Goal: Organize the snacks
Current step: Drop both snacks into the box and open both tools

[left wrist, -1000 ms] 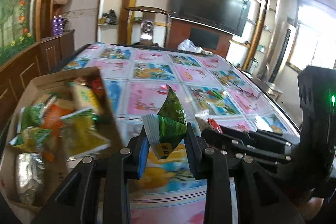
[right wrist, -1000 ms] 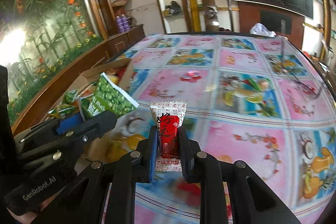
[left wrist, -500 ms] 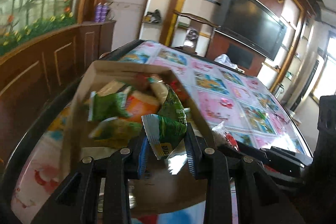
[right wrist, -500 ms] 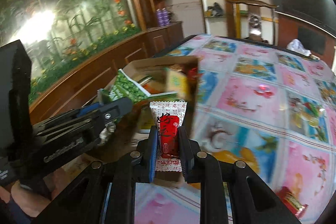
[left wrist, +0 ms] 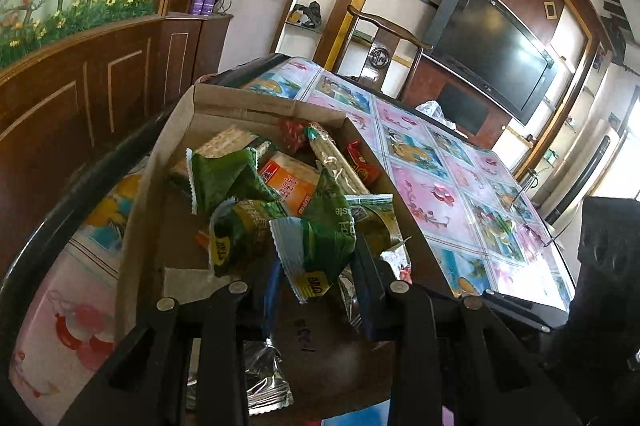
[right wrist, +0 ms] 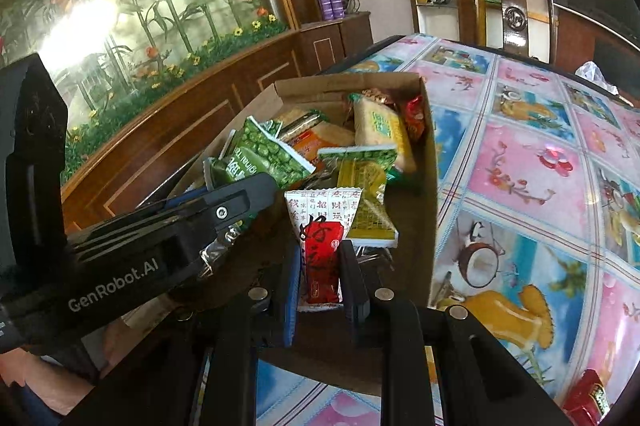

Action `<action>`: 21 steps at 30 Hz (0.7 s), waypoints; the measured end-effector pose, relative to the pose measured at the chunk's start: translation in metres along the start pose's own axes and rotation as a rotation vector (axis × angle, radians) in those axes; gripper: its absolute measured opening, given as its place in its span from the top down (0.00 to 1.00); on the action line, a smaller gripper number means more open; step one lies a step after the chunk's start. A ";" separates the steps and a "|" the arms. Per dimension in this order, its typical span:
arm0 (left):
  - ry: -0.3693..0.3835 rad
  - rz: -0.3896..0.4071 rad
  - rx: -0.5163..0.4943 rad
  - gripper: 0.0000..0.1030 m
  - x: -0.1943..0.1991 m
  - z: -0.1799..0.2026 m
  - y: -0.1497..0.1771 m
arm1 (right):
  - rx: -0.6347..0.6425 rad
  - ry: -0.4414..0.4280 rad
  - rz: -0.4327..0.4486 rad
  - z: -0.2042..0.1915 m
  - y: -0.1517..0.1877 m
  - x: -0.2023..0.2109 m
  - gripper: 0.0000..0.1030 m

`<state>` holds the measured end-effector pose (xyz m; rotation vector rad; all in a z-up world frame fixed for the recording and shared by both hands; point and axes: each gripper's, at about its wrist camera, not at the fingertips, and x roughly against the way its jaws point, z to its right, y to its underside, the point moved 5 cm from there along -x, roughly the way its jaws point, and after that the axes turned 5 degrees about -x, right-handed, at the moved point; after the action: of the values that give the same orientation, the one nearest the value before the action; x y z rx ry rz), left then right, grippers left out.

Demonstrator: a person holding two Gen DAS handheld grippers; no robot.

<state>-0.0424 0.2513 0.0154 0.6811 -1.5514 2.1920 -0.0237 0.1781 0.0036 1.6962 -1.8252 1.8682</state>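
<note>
Over an open cardboard box point(left wrist: 256, 106) of snacks on the patterned table point(right wrist: 528, 162), the left tongs point(left wrist: 316, 278) clench a green snack packet point(left wrist: 320, 242) and the right tongs point(right wrist: 320, 278) clench a red-and-white packet point(right wrist: 322, 226). Placing appears underway; next, each likely needs to open and drop its packet inside.

The left claw point(right wrist: 256, 198) bears "GenRobot.AI" in white on its side; the red-and-white packet point(right wrist: 322, 250) in the right view carries Chinese characters; at ten o'clock from it, a green pea packet point(right wrist: 264, 154) shows print too small to read.
</note>
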 end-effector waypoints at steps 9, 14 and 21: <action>-0.006 0.000 0.002 0.70 -0.002 0.000 0.001 | 0.005 -0.007 -0.005 -0.001 0.003 0.000 0.78; -0.010 0.009 0.012 0.67 -0.001 0.000 0.001 | -0.006 -0.013 0.008 0.002 0.003 0.005 0.77; -0.017 0.058 0.014 0.53 0.008 -0.002 -0.003 | -0.013 -0.033 0.027 0.004 0.001 0.015 0.75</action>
<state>-0.0475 0.2540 0.0218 0.6689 -1.5848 2.2466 -0.0278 0.1650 0.0120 1.7176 -1.8772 1.8444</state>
